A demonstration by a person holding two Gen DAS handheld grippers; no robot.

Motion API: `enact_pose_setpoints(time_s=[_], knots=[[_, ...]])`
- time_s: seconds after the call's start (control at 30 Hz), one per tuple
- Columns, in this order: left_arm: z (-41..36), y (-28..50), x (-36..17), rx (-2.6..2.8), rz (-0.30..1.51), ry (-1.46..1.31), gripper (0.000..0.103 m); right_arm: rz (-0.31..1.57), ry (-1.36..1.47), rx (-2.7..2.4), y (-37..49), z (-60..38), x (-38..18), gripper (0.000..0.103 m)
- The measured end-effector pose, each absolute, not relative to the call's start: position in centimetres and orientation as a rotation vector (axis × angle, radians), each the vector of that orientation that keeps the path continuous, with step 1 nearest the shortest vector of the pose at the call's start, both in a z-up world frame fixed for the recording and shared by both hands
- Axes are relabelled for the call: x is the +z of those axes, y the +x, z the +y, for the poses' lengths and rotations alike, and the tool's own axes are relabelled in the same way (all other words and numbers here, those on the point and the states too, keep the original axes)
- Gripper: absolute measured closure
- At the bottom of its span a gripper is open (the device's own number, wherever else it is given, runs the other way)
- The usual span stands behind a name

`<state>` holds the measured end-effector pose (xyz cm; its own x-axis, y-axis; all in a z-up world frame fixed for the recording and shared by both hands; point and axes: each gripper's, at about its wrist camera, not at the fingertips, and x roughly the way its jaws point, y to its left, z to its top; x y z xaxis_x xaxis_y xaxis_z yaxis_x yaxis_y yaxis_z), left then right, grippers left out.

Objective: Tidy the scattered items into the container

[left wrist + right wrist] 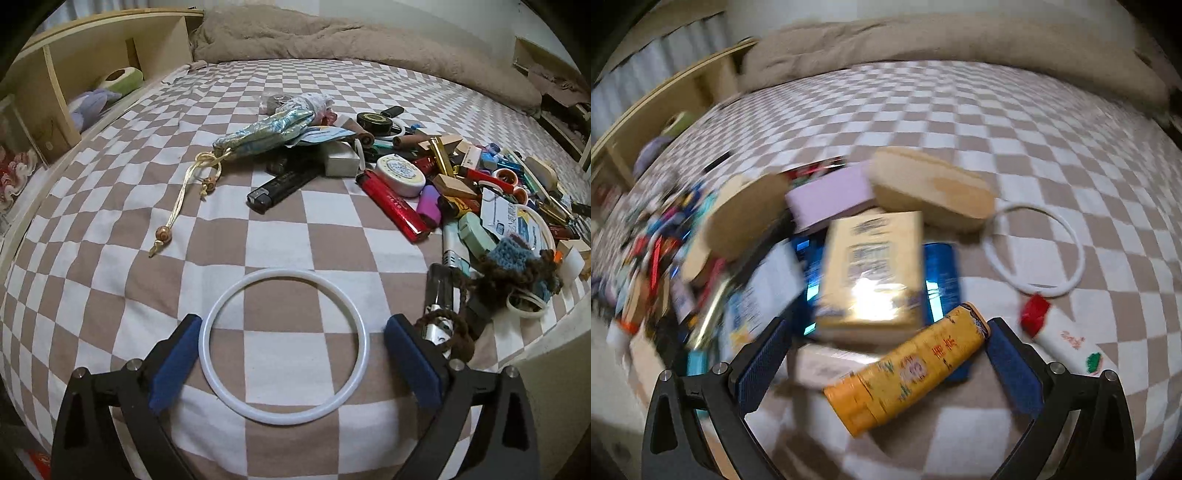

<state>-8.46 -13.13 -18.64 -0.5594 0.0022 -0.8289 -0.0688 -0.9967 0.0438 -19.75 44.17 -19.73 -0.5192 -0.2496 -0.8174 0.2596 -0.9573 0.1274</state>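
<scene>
Your left gripper (291,354) hangs low over the bed (110,258), its blue-padded fingers (175,365) spread wide apart. A white ring (283,347) lies flat on the brown-and-white checked sheet between them, its left edge just beside the left pad and its right edge short of the right pad; you cannot tell whether either pad touches it. To the right of the ring sits a dark brown and blue crocheted piece (517,269) at the near end of a dense pile of small items. Farther along that pile lie a red lighter (391,203), a black lighter (284,186) and a round white tin (400,173). Left of the pile, a shiny pale pouch (266,131) with a gold beaded cord stretches across the sheet. A beige blanket (332,40) is bunched along the far edge, and a wooden shelf (92,48) stands at far left.

Your right gripper (886,363) also has its fingers (1012,365) wide apart, closed on nothing. This view is blurred. A yellow tube (905,373) lies slantwise between them. Beyond it rests a pale yellow box (873,266) on something blue, then a lilac box (831,199) and a tan oval case (931,188). To the right lie a second white ring (1034,251) and a white tube with a red cap (1060,339). No container shows in either view.
</scene>
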Motion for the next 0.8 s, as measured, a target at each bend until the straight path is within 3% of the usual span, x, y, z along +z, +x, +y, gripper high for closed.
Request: enact_pose_setpoints(time_s=[0.3, 0.5, 0.6, 0.8], knots=[[-13.3, -8.3, -18.6, 2.737, 0.112, -1.450, 0.002, 0.226, 1.402, -2.332, -14.3, 40.5, -19.7, 0.000], [-13.2, -8.3, -18.7, 2.737, 0.116, -1.446, 0.002, 0.179, 1.507, -2.591, -12.8, 42.5, -18.9, 0.000], [-13.2, -8.2, -18.7, 2.735, 0.119, -1.439, 0.002, 0.313, 1.622, -2.683, -12.8, 43.3, -19.6, 0.000], [-13.1, -8.3, -18.7, 2.735, 0.116, -1.437, 0.000, 0.207, 1.729, -2.886, -11.1, 48.4, -19.1, 0.000]])
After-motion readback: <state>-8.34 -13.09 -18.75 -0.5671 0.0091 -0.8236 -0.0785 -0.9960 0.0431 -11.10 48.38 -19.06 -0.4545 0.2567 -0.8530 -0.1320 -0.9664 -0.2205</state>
